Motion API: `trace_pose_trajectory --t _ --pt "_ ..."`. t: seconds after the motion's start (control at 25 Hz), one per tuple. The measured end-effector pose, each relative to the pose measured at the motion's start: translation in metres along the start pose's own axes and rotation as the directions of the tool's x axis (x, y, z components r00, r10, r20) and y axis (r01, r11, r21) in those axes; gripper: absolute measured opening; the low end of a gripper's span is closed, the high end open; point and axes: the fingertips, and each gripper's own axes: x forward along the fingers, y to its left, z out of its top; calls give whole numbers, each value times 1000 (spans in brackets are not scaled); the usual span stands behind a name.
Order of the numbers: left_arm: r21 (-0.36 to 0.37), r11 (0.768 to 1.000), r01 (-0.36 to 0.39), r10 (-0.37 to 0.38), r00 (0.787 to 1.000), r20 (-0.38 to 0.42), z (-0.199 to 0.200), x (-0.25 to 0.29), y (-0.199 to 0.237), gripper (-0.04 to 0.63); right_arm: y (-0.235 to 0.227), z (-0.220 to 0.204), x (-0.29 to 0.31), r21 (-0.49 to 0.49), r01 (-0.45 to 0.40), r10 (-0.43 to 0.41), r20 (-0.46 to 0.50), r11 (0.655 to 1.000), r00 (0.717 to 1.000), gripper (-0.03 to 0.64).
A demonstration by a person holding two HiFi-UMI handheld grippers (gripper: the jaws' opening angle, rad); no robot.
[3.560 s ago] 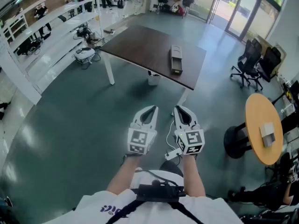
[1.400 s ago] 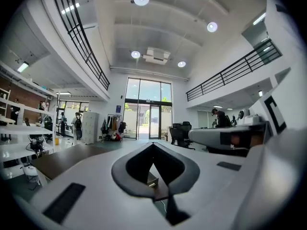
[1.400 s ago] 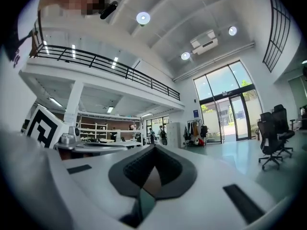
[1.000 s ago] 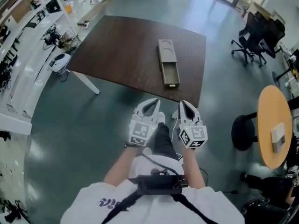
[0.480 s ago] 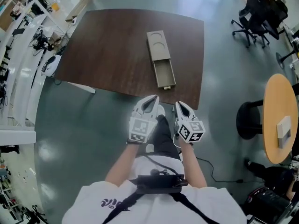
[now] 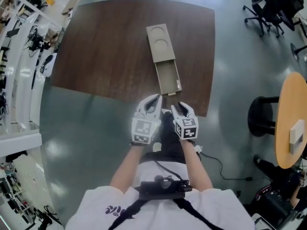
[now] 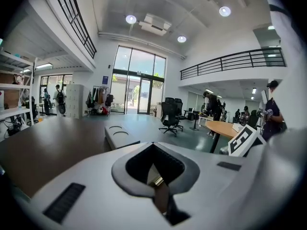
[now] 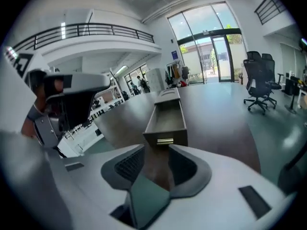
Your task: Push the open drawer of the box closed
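Note:
A long tan box (image 6: 160,42) lies on the dark brown table (image 6: 105,47), its drawer (image 6: 168,78) pulled out toward me. The drawer's brass handle (image 8: 165,141) faces my right gripper (image 8: 156,150), which is a short way in front of it at the table's near edge. That gripper's (image 6: 181,105) jaws are opening, with nothing between them. My left gripper (image 6: 153,98) hovers beside it to the left, tips together and empty. In the left gripper view the box (image 7: 119,135) shows beyond the shut left gripper (image 7: 152,144).
A round wooden table (image 6: 290,123) with a small white box stands at the right. Black office chairs (image 6: 276,4) are at the back right. White shelving (image 6: 19,37) runs along the left. A cable (image 6: 218,164) lies on the floor near my feet.
I have walked up to the table, so box and drawer are now just ahead of both grippers. The right gripper's jaws have parted. The left stays shut.

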Motion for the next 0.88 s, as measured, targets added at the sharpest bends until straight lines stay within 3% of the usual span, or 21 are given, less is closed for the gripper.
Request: trace_pose_trajectory --t 0.04,0.12,0.52,0.88 --pt "-4 1000 -3 3 1000 -9 -4 5 3 5 -4 -4 8 -16 15 -16 -28 1000 999 151" --pt "-13 1000 -8 7 1000 -26 -12 14 10 6 -11 -10 23 -25 41 -42 -58 999 997 166" --pt "-58 998 -33 28 997 -78 -31 40 37 5 -28 -12 68 2 89 -88 -123 996 988 164" --pt "-92 995 -48 40 995 -86 -31 57 54 6 -27 -11 74 -4 62 -62 -157 998 986 120"
